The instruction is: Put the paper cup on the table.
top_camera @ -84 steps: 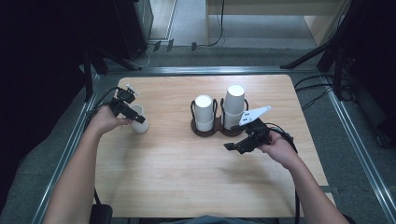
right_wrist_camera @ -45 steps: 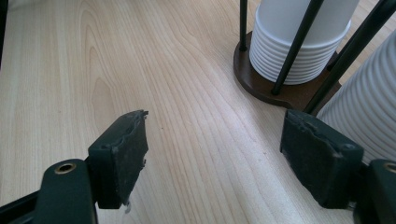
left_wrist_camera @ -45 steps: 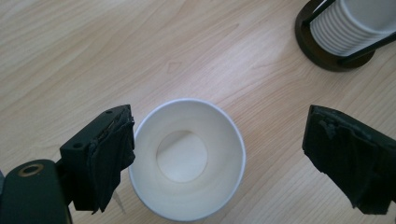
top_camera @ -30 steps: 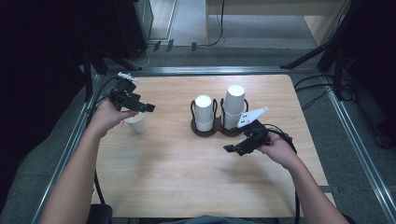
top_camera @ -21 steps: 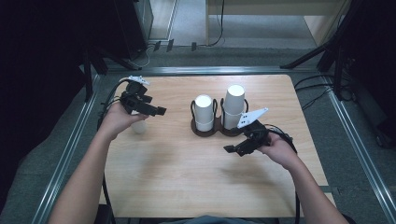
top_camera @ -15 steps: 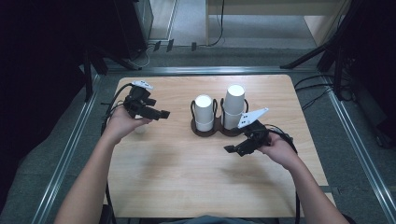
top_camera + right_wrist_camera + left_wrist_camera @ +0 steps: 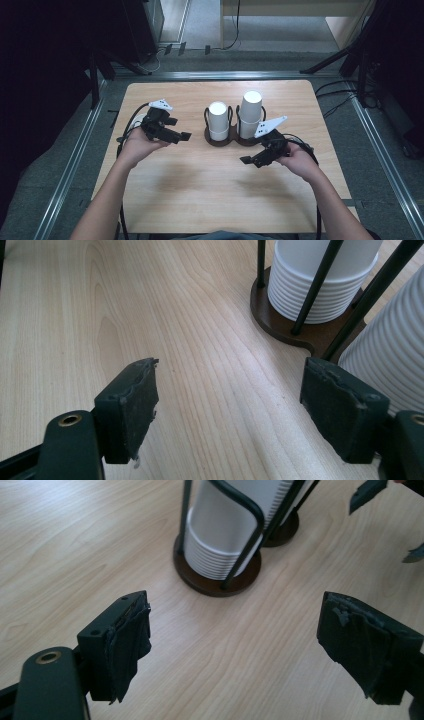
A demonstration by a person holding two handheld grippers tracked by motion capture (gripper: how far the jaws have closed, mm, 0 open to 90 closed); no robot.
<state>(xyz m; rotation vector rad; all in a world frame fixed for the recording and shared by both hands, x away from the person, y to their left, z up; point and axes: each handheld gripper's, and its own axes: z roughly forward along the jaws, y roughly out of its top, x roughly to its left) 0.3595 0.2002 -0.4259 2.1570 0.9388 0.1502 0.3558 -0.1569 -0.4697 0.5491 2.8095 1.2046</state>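
Note:
A dark brown two-post cup holder (image 7: pixel 231 142) stands mid-table with a shorter stack of white paper cups (image 7: pixel 218 120) on its left and a taller stack (image 7: pixel 250 113) on its right. My left gripper (image 7: pixel 185 136) hovers just left of the holder, open and empty. In the left gripper view the shorter stack (image 7: pixel 220 535) stands ahead of the open left gripper (image 7: pixel 235 645). My right gripper (image 7: pixel 246 161) sits in front of the holder, open and empty. In the right gripper view, the right gripper (image 7: pixel 230 405) has the taller stack (image 7: pixel 390 365) right beside its right jaw.
The wooden table (image 7: pixel 210 195) is bare in front of the holder. A small white shape (image 7: pixel 140 119) peeks out behind the left gripper. Metal rails (image 7: pixel 65 170) run along the table's sides, and cables (image 7: pixel 345 100) lie on the floor at right.
My left gripper has come off a single white cup at the table's left and swung right toward the holder, now open. The right gripper has stayed put.

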